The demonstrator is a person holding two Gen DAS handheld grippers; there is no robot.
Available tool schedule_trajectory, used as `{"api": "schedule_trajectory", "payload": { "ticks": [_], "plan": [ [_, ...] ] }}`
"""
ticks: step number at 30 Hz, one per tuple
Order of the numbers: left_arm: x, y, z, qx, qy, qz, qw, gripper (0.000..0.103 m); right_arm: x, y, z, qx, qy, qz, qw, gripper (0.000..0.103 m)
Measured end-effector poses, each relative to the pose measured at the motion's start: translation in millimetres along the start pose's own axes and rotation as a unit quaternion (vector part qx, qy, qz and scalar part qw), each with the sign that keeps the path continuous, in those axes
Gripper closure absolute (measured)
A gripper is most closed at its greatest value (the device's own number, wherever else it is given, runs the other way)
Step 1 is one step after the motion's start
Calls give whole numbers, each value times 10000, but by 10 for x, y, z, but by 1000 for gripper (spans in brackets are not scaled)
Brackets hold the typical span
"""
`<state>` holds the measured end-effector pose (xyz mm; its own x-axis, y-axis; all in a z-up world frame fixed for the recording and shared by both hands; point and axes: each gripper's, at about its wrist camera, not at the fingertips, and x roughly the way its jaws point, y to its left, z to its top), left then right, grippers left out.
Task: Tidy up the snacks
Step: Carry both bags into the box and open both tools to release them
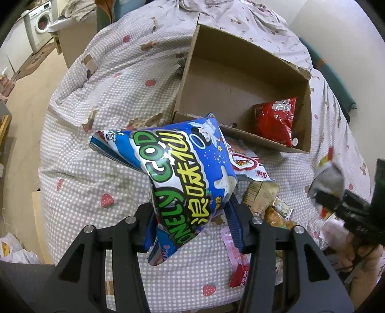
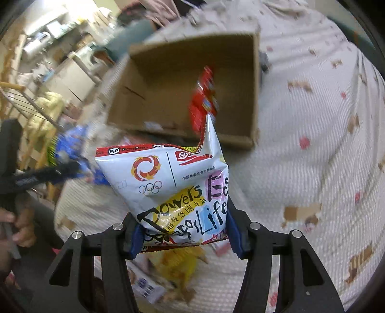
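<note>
My left gripper [image 1: 192, 228] is shut on a blue "Lonely God" snack bag [image 1: 182, 173], held above the bed near the front wall of an open cardboard box [image 1: 238, 65]. A red snack bag [image 1: 276, 122] lies inside the box at its right end. In the right wrist view my right gripper [image 2: 185, 236] is shut on a white snack bag [image 2: 168, 187] with colourful print, lifted in front of the same cardboard box [image 2: 255, 96]; the red snack bag [image 2: 202, 101] shows blurred inside. The left gripper with the blue bag [image 2: 72, 154] appears at the left there.
Several loose snack packets [image 1: 262, 195] lie on the checked strawberry bedspread [image 1: 96, 134] just before the box. A yellow packet [image 2: 178, 264] lies under my right gripper. The right gripper [image 1: 336, 202] and a hand show at the right edge. A washing machine [image 1: 41, 21] stands far left.
</note>
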<state>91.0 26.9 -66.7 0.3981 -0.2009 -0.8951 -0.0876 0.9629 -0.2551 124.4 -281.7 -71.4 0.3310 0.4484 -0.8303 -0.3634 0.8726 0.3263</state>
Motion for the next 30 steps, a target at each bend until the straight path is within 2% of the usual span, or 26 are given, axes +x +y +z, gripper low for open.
{"api": "schedule_trajectory", "payload": {
  "ticks": [3, 7, 15, 19, 26, 30],
  "plan": [
    [-28, -23, 2, 92, -145, 138, 9998, 58, 54, 182, 169, -114, -262, 37, 9996, 45],
    [-47, -15, 15, 161, -282, 273, 9991, 58, 171, 303, 339, -186, -357, 4, 9992, 45],
    [-89, -52, 137, 202, -324, 192, 9991, 58, 438, 364, 765, -196, -386, 160, 9989, 45],
    [-141, -167, 311, 429, -429, 176, 9980, 58, 602, 402, 981, -167, -414, 231, 9987, 45],
    [-13, -353, 750, 750, -538, 337, 9952, 58, 824, 397, 1156, -85, -313, 369, 9988, 45],
    [88, -467, 967, 888, -715, 388, 9927, 58, 918, 304, 1173, 4, -243, 129, 9996, 45]
  ]
}}
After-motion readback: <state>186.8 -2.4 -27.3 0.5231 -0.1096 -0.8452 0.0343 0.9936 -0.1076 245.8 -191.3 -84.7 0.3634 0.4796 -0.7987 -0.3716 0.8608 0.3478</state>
